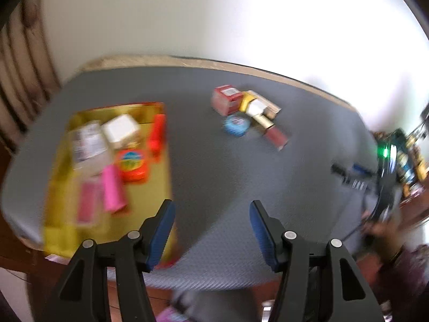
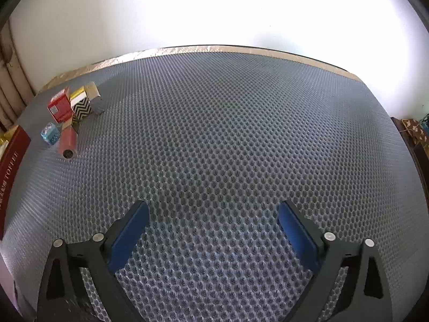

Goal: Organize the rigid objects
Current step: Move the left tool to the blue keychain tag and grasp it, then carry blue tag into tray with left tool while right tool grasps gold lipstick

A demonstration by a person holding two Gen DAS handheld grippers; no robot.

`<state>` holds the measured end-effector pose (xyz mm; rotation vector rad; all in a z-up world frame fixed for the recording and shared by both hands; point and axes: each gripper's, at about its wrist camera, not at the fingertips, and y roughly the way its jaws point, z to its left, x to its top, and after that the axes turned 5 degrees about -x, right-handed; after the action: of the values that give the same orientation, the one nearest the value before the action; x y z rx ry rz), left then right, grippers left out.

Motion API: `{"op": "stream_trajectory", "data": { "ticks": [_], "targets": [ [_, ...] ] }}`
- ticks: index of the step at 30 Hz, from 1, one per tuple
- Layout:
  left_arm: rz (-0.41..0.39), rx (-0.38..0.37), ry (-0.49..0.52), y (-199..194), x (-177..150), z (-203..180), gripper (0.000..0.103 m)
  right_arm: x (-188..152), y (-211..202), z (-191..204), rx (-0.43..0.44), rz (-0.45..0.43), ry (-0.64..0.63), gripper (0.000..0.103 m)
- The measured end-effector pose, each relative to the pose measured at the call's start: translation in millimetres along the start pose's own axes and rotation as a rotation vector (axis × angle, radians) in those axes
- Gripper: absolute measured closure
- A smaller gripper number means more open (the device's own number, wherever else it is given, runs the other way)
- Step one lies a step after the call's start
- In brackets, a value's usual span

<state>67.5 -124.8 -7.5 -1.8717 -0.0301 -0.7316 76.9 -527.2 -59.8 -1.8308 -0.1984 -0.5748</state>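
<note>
A gold box [image 1: 158, 177] lies on the grey mat at the left and holds several small items: a white box [image 1: 120, 130], a round orange tin [image 1: 131, 165], a pink tube [image 1: 114, 189] and a red tube [image 1: 156, 134]. A loose cluster sits further back: a red box [image 1: 226, 99], a blue round tin [image 1: 237, 124], a gold and white box [image 1: 254, 106] and a rose tube [image 1: 276, 135]. My left gripper [image 1: 211, 212] is open and empty above the mat, right of the gold box. My right gripper [image 2: 213, 214] is open and empty; the cluster, with its red box [image 2: 60, 107], lies far left.
The grey honeycomb mat [image 2: 228, 134] covers the table up to a pale back edge by a white wall. A dark red box side [image 2: 10, 171] shows at the far left of the right wrist view. The other gripper with its electronics [image 1: 394, 161] is blurred at the right.
</note>
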Motion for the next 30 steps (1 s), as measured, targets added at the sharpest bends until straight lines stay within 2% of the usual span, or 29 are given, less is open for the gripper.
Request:
{"op": "stream_trajectory", "data": {
  "ticks": [3,7,13,17,26,30],
  "targets": [
    [0.042,-0.056,-0.060,32.5,31.4,-10.1,0.044,-0.7,-1.4,2.4,0.035,-0.012,-0.023,0.003],
    [0.095,-0.043,-0.119,80.9,68.4,-23.0,0.044,-0.8,-4.0,-1.7,0.092,-0.022,-0.015,0.002],
    [0.131,0.001,-0.312,133.6,103.9,-12.2,0.044,-1.1,-7.5,3.1,0.146,-0.024,-0.025,0.001],
    [0.144,0.044,-0.396,151.6,113.0,-4.0,0.044,1.2,-13.6,9.2,0.179,-0.028,-0.034,0.001],
    [0.180,0.092,-0.468,174.3,121.0,0.1,0.044,-3.3,-13.9,1.2,0.233,-0.021,-0.046,0.000],
    [0.164,0.098,-0.512,179.7,122.0,4.0,0.044,-1.8,-11.4,4.0,0.240,-0.019,-0.050,0.000]
  ]
}}
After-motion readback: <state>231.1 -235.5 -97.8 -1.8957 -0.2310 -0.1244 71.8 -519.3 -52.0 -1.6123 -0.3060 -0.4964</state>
